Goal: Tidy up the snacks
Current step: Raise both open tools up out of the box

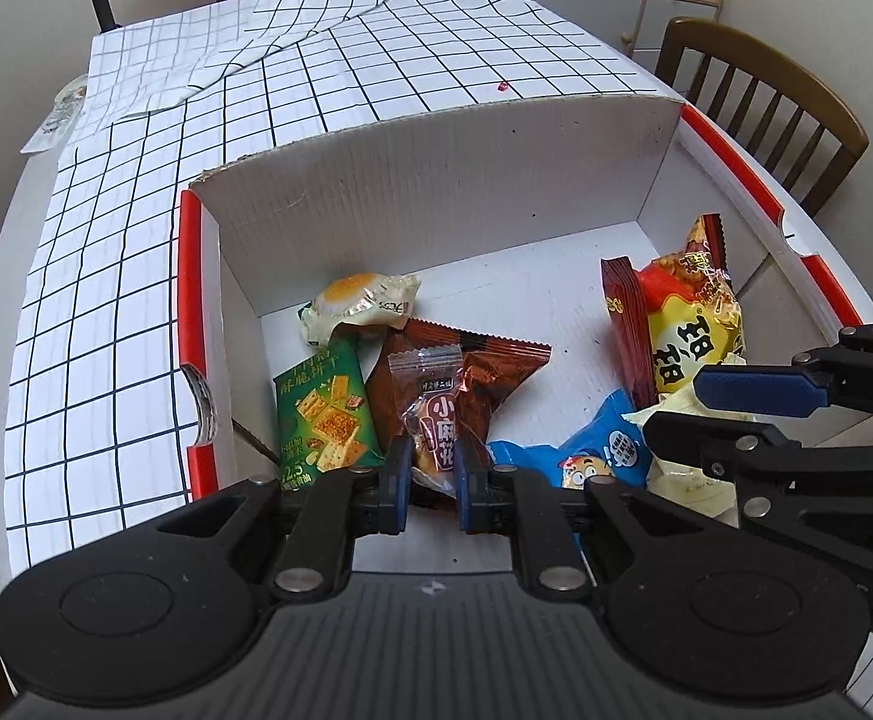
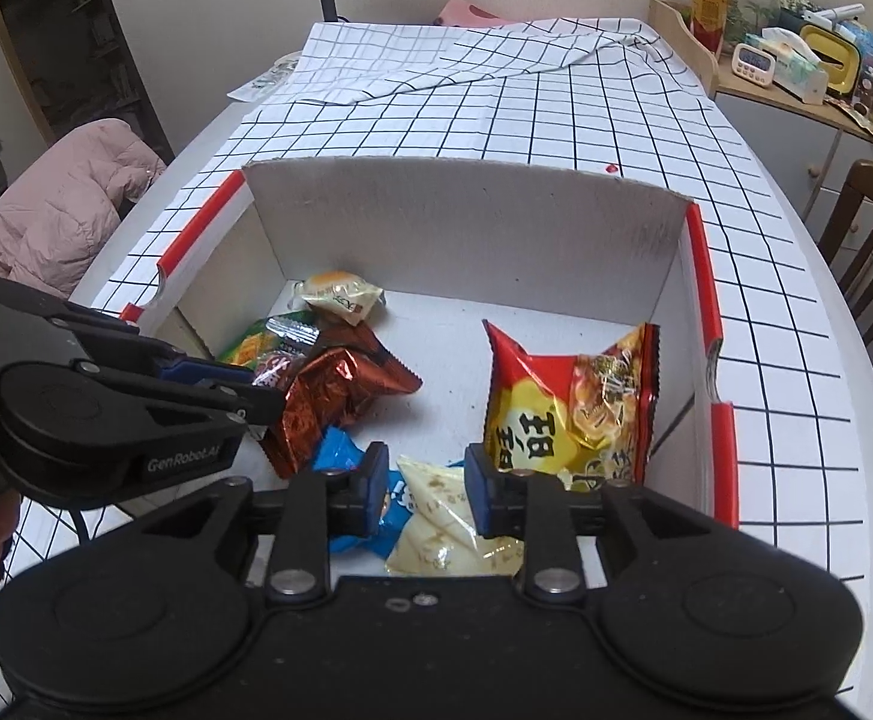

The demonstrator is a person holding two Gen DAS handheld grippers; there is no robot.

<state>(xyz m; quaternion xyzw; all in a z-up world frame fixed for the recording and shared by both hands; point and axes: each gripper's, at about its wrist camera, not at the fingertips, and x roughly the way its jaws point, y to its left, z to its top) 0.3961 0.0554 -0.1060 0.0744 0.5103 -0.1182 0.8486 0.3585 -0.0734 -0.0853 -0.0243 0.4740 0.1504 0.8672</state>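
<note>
Snacks sit loose inside the white box (image 1: 436,180), which has red-edged side flaps and rests on the checked tablecloth (image 1: 136,240). The left gripper (image 1: 430,474) has its jaws narrowed onto a small clear twist snack packet (image 1: 433,414), held by its near end over the brown foil packet (image 1: 484,378), apparently so it can go down among the left-hand group beside the green cracker packet (image 1: 322,414). The right gripper (image 2: 425,495) pinches a pale yellow packet (image 2: 448,528) near the box's near edge, next to the blue packet (image 2: 340,450) and the tall yellow-red bag (image 2: 568,408) leaning on the right. Sorting still looks unfinished.
</note>
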